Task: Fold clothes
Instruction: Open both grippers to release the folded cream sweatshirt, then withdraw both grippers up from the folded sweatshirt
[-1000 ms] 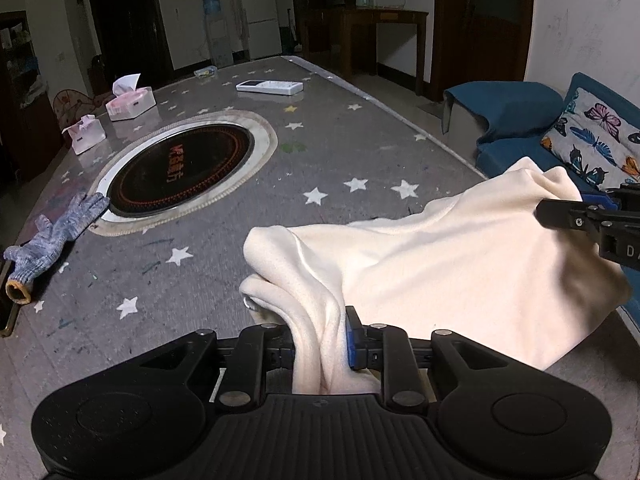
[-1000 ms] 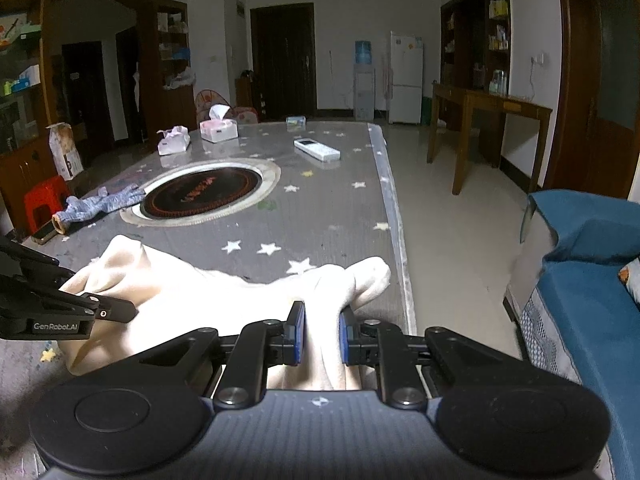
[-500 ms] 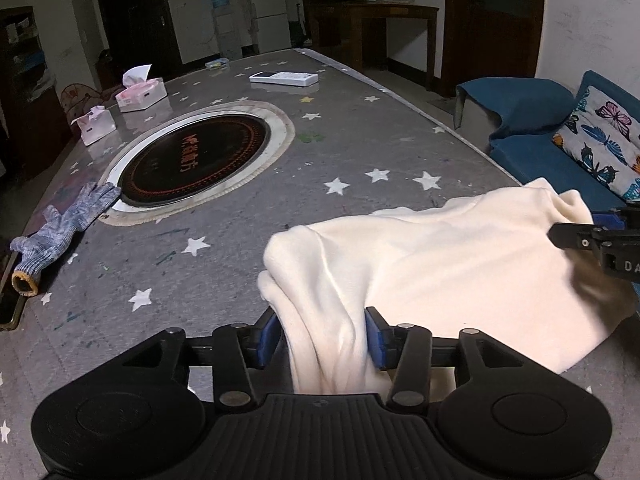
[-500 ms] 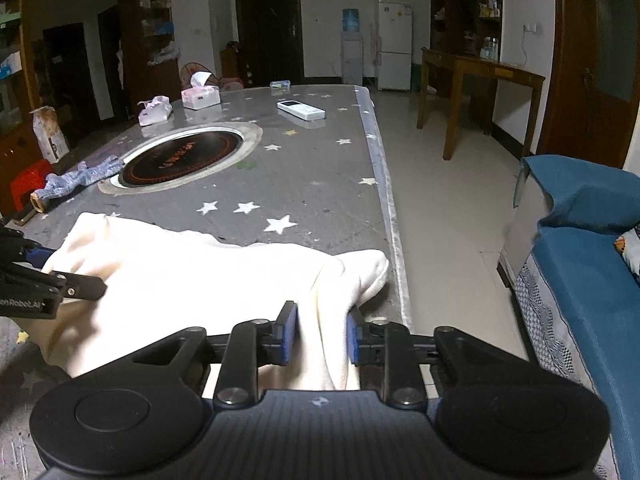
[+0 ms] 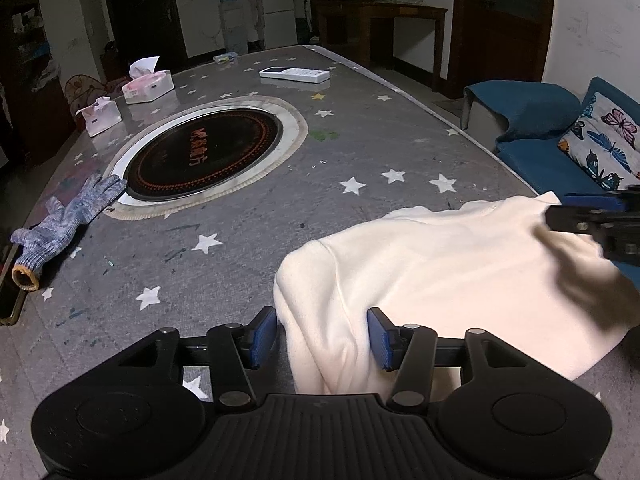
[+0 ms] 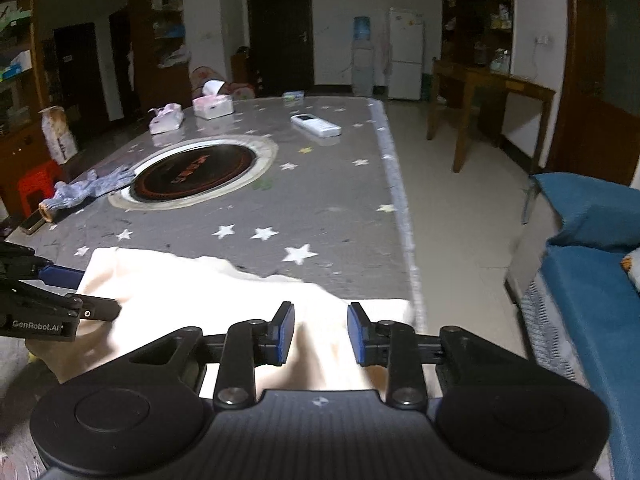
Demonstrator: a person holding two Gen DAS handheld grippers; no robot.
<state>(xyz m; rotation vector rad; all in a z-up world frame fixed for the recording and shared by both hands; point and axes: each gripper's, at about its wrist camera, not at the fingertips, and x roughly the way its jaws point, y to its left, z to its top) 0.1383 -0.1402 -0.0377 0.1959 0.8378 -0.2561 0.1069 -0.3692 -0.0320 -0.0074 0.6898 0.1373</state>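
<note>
The only writing that reads clearly is "GenRobot.AI", printed in pale letters on the side of the left gripper [image 6: 60,292] where it shows in the right wrist view; the dark round hotplate [image 5: 202,156] set into the middle of the tabletop carries orange characters and a ring of orange marks, too small to read. Two pink tissue boxes [image 5: 148,85] stand near the far left edge of the tabletop, each with a white tissue sticking out of its top, and a small packet [image 6: 293,97] lies at the far edge, its label unreadable. A white remote control [image 5: 295,75] lies toward the far right corner, and a grey knitted glove [image 5: 64,224] lies at the left edge, its fingertips just beside the hotplate's pale rim. The cream garment [image 5: 440,276] lies bunched on the near right corner of the grey star-patterned tabletop [image 5: 360,140], reaching the right edge. The left gripper [image 5: 322,338] has its blue-padded jaws spread wide apart, with a fold of the garment lying loosely between them. The right gripper [image 6: 320,334] likewise stands with its jaws parted, cloth lying between the pads without being pinched. In the left wrist view the right gripper [image 5: 596,220] shows over the garment's right end, casting a blurred shadow on it. Beyond the right edge stands a blue sofa [image 5: 536,128] with a butterfly-print cushion [image 5: 604,140].
</note>
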